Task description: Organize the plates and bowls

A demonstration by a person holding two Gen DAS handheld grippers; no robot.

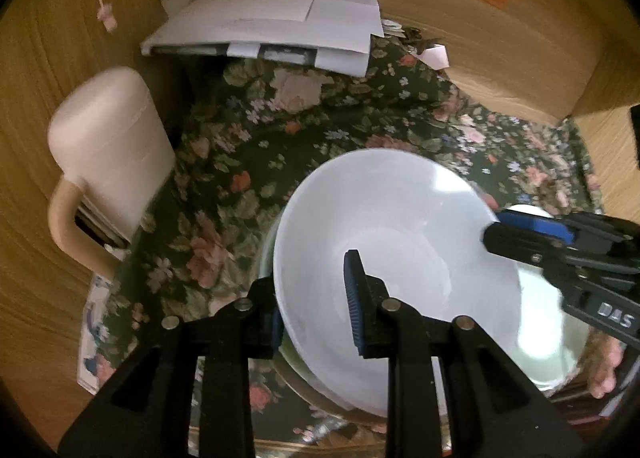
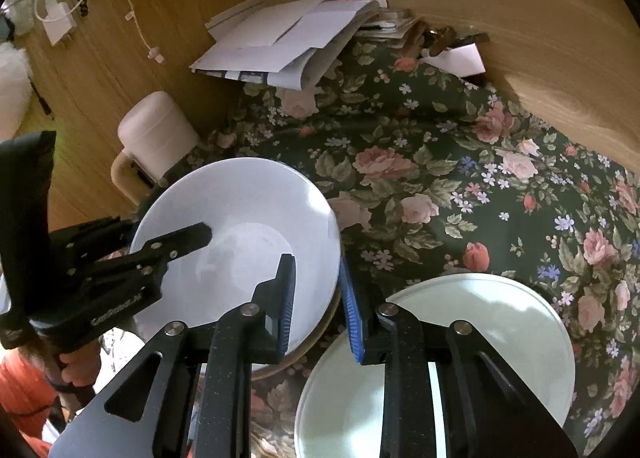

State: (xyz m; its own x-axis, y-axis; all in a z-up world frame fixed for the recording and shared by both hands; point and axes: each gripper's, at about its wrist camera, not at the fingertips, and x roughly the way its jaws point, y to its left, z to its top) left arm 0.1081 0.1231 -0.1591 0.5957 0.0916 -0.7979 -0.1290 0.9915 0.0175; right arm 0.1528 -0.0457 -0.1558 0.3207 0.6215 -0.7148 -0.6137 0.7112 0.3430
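White bowl, tilted, above gold-rimmed dish: left gripper clamped on its left rim, right gripper straddling its right rim, grip uncertain; pale plate just right.

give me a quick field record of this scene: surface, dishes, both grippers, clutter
surface: floral tablecloth
held dish: white bowl, gripped at opposite rims
left hand-held gripper: shut on the bowl's rim
right hand-held gripper: shut on the bowl's rim
other dish: pale glass plate, right of the bowl
clutter: white pitcher, stack of papers
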